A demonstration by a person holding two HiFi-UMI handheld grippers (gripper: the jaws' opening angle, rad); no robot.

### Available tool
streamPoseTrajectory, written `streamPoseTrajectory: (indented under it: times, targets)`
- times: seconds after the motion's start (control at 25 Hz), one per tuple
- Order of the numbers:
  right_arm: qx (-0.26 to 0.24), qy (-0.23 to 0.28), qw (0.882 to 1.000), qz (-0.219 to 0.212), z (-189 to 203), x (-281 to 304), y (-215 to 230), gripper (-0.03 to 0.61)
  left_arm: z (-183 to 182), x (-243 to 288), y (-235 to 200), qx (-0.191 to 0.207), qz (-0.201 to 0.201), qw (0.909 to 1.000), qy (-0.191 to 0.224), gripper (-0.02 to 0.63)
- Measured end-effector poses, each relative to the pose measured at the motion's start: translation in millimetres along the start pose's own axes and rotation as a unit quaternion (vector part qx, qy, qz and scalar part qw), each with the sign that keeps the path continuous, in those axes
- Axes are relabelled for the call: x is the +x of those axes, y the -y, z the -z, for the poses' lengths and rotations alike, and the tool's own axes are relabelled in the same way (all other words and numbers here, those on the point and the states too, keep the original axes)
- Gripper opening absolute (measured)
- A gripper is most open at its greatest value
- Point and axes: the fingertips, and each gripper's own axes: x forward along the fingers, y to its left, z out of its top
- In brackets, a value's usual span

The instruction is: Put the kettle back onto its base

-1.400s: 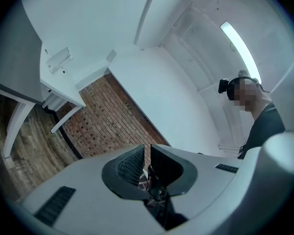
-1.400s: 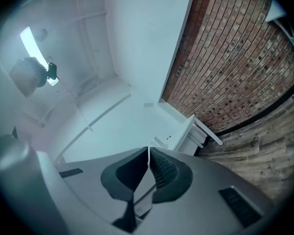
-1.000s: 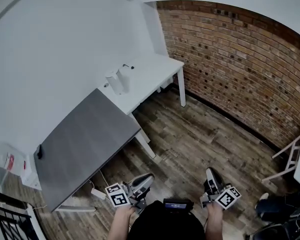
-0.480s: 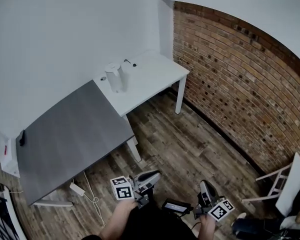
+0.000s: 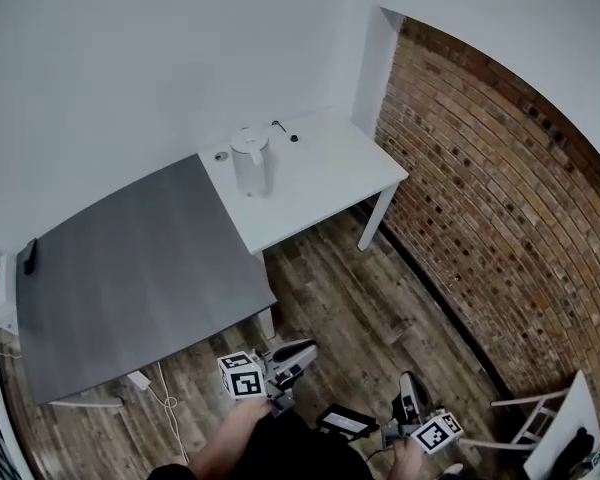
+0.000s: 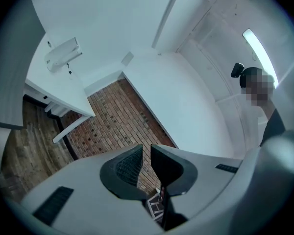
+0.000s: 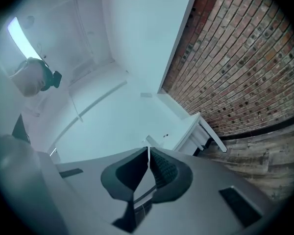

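The left gripper (image 5: pixel 302 349) sits at the bottom centre of the head view, its marker cube just left of it. In the left gripper view its jaws stand clenched, only a sliver between the dark pads (image 6: pixel 130 163) and nothing in it. The right gripper (image 5: pixel 408 380) is at the lower right of the head view, and in its own view the jaws meet at the tips – empty as well. Both are held low, close to the person's body, with a forearm (image 5: pixel 225 440) showing behind the left one and a small black device (image 5: pixel 345 422) between the two.

Around them is wood plank floor (image 5: pixel 350 298), with a white adapter and cord (image 5: pixel 140 380) lying at the lower left. Above the left gripper in the frame stands a grey table (image 5: pixel 130 278), a small dark item (image 5: pixel 29 256) near its left edge. Butted against its upper right is a white table (image 5: pixel 330 183), and on that table's left part stands the white kettle (image 5: pixel 250 163) – upright, well apart from both grippers. What the kettle rests on is too small to tell. A brick wall (image 5: pixel 490 198) fills the right side, and a white chair (image 5: pixel 550 428) shows in the lower right corner.
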Motion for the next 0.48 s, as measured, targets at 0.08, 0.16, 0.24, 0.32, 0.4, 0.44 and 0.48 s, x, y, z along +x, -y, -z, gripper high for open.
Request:
streamPoseTrajectory:
  times: [0.08,0.16,0.24,0.32,0.4,0.44,0.48]
  targets:
    - [-0.003,-0.009,1.0,-0.004,0,19,-2,0.021,-15,-1,-13,-0.003,-0.006,0.9999,0.013,0.051]
    - [-0.009,-0.019,1.0,-0.003,1,37,-2,0.021,-29,-2,-24,-0.005,-0.01,0.9997,0.022,0.051]
    - [-0.013,-0.023,1.0,-0.003,2,53,-1,0.021,-39,-4,-35,-0.007,-0.014,0.9995,0.027,0.051]
    - [-0.016,-0.028,0.999,-0.005,1,66,-1,0.021,-48,-5,-46,-0.008,-0.019,0.9993,0.031,0.051]
    - [-0.017,-0.032,0.999,-0.007,-2,76,0,0.021,-56,-2,-54,-0.007,-0.024,0.9992,0.032,0.051]
    - [-0.017,-0.032,0.999,-0.007,-5,79,3,0.021,-59,1,-57,-0.006,-0.027,0.9991,0.032,0.051]
    - [-0.018,-0.033,0.999,-0.008,-7,81,6,0.021,-61,4,-59,-0.005,-0.031,0.9991,0.03,0.051]
